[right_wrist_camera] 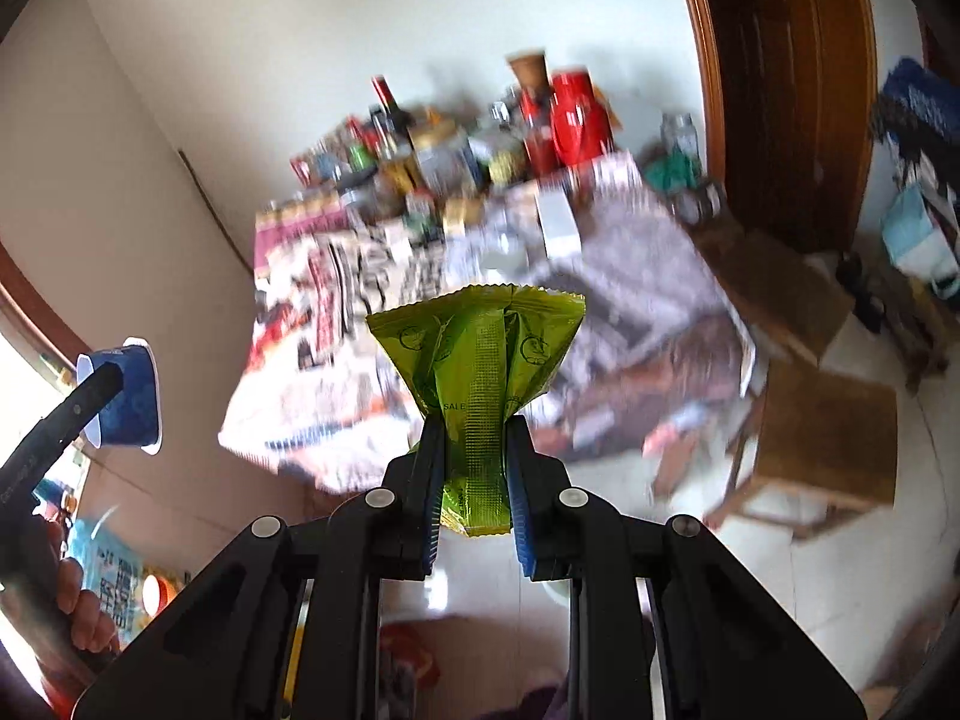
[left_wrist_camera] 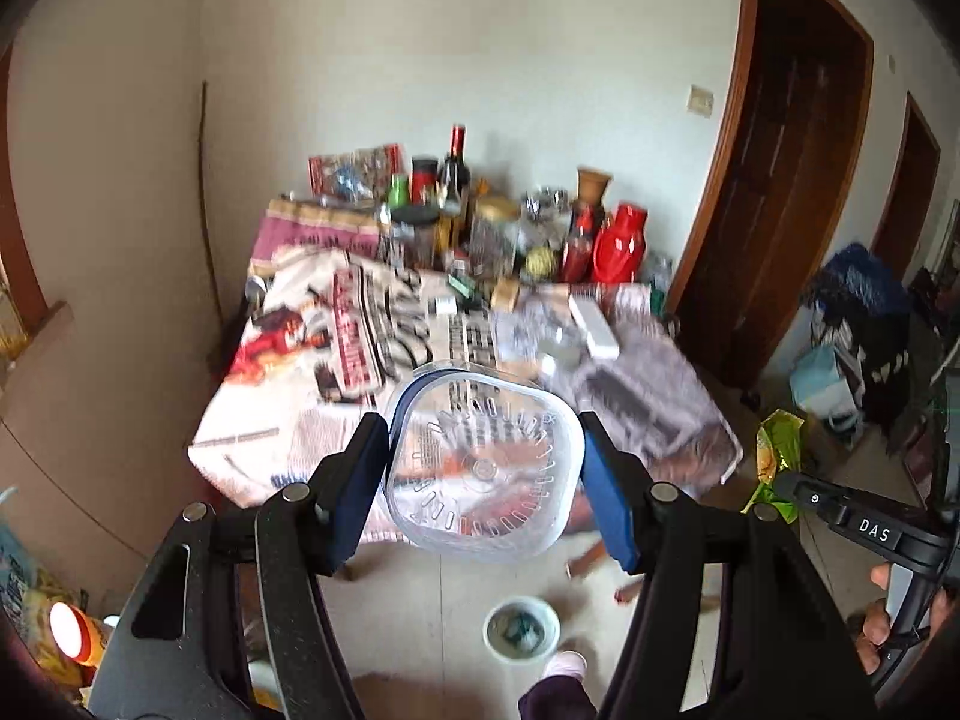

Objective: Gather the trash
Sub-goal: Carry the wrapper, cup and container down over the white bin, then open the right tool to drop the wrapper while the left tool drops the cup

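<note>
Above floor: left claw grips cup; right claw pinches wrapper.

A lived-in home room: at frame centre stood a table covered in newspapers, crowded with bottles and jars. Wooden doors lined the right side, above a pale tiled floor.

We see the cup left of the wrapper, the table beyond both, bottles along its far edge.
</note>
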Action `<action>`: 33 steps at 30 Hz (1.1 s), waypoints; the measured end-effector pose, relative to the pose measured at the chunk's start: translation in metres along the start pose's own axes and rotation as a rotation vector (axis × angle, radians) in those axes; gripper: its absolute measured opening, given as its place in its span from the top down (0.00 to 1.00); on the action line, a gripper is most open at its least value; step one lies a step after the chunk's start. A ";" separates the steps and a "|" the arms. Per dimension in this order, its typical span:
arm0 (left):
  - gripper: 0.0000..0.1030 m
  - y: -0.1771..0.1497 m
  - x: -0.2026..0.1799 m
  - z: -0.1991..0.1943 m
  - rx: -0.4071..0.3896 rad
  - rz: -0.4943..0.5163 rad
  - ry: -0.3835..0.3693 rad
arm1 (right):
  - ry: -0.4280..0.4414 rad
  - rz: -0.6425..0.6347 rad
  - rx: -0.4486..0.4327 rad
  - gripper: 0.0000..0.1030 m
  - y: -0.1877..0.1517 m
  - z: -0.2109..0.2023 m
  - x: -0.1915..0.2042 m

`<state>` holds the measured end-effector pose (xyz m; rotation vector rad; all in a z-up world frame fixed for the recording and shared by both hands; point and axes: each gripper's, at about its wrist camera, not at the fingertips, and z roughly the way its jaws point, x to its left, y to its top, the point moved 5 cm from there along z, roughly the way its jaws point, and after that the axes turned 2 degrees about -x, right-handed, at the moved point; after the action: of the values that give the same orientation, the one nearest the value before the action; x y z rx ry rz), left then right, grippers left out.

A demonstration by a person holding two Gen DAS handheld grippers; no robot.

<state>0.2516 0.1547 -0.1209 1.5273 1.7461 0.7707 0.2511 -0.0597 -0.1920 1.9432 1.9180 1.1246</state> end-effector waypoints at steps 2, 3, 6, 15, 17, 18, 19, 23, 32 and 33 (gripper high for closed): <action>0.39 -0.011 -0.001 0.004 0.025 0.003 0.001 | -0.009 0.003 0.030 0.83 -0.013 0.003 -0.001; 0.39 -0.015 -0.001 0.005 0.032 0.005 0.004 | -0.014 0.003 0.041 0.83 -0.017 0.004 -0.003; 0.39 -0.030 -0.004 0.015 0.061 0.009 0.010 | -0.032 -0.002 0.079 0.83 -0.030 0.014 -0.010; 0.39 -0.100 -0.016 0.091 0.203 -0.017 0.019 | -0.060 -0.022 0.280 0.83 -0.094 0.098 -0.057; 0.39 -0.125 -0.021 0.117 0.250 -0.011 0.023 | -0.069 -0.025 0.312 0.83 -0.109 0.119 -0.070; 0.39 -0.135 -0.023 0.128 0.262 -0.006 0.028 | -0.074 -0.021 0.325 0.83 -0.116 0.128 -0.077; 0.39 -0.150 -0.025 0.143 0.281 -0.003 0.035 | -0.076 -0.011 0.351 0.83 -0.126 0.144 -0.088; 0.39 -0.195 -0.029 0.187 0.337 -0.025 0.034 | -0.077 -0.005 0.417 0.83 -0.160 0.194 -0.115; 0.39 -0.313 -0.020 0.287 0.451 -0.054 0.063 | -0.050 -0.051 0.496 0.83 -0.228 0.309 -0.157; 0.39 -0.322 -0.017 0.296 0.459 -0.057 0.069 | -0.044 -0.055 0.506 0.83 -0.236 0.324 -0.159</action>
<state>0.3026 0.0937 -0.5515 1.7468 2.1108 0.4117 0.2879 -0.0527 -0.6216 2.1009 2.3872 0.6104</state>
